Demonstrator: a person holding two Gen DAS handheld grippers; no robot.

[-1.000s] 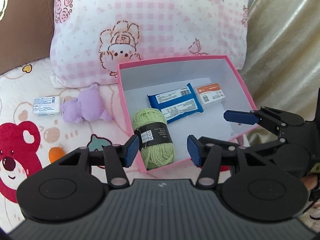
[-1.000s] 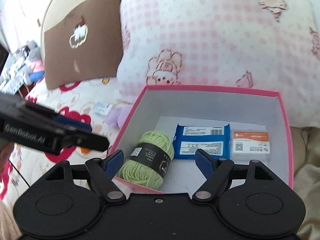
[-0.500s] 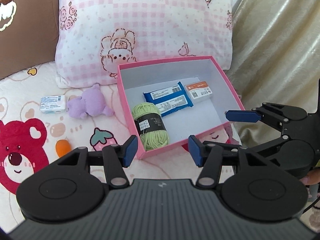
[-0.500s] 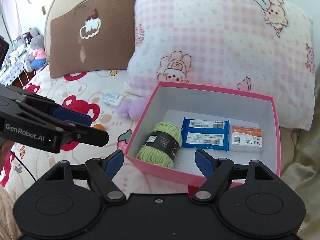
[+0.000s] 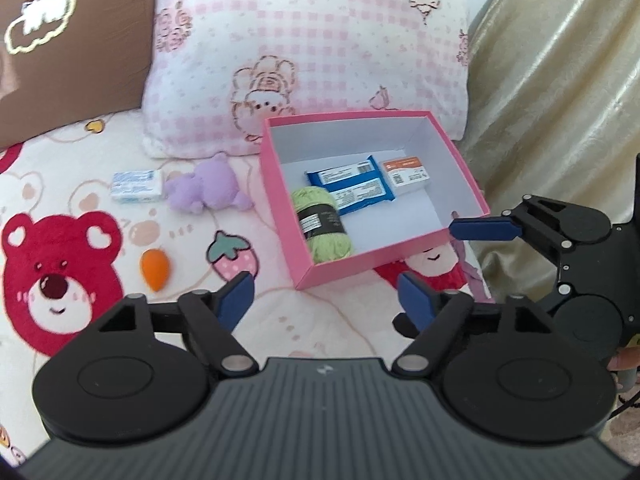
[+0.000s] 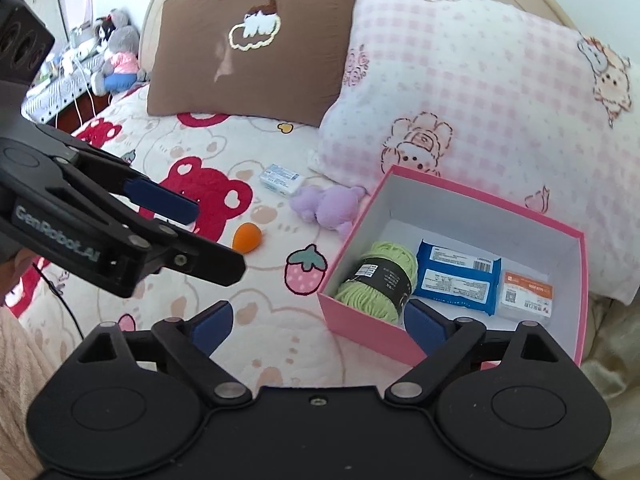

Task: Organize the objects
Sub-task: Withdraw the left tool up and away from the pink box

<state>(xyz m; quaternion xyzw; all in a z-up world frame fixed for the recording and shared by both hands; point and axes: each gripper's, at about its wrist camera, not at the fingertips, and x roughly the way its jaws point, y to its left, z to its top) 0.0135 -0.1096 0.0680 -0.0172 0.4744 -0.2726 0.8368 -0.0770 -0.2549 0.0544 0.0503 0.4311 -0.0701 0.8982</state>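
Note:
A pink box [image 5: 280, 216] [image 6: 360, 320] on the bed holds a green yarn ball [image 5: 324, 224] [image 6: 378, 278], a blue packet [image 5: 352, 188] [image 6: 456, 276] and a white-orange carton [image 5: 406, 170] [image 6: 526, 294]. Left of the box lie a purple plush [image 5: 204, 190] [image 6: 326, 204], a small white-blue carton [image 5: 138, 186] [image 6: 280, 178] and an orange egg-shaped thing [image 5: 155, 269] [image 6: 247, 237]. My left gripper [image 5: 326, 300] is open and empty, held back from the box's near corner. My right gripper [image 6: 318, 324] is open and empty, by the box's near wall.
A pink checked pillow [image 5: 308, 52] [image 6: 480, 100] lies behind the box and a brown pillow [image 6: 252, 44] to its left. A beige curtain [image 5: 560, 80] hangs at the right. The bedsheet [image 5: 60, 240] has red bear prints. Plush toys [image 6: 118, 56] sit on a far side table.
Both grippers have pulled back and up from the box, so more of the bed shows. Both stayed open. The yarn, packet and carton stay in the box.

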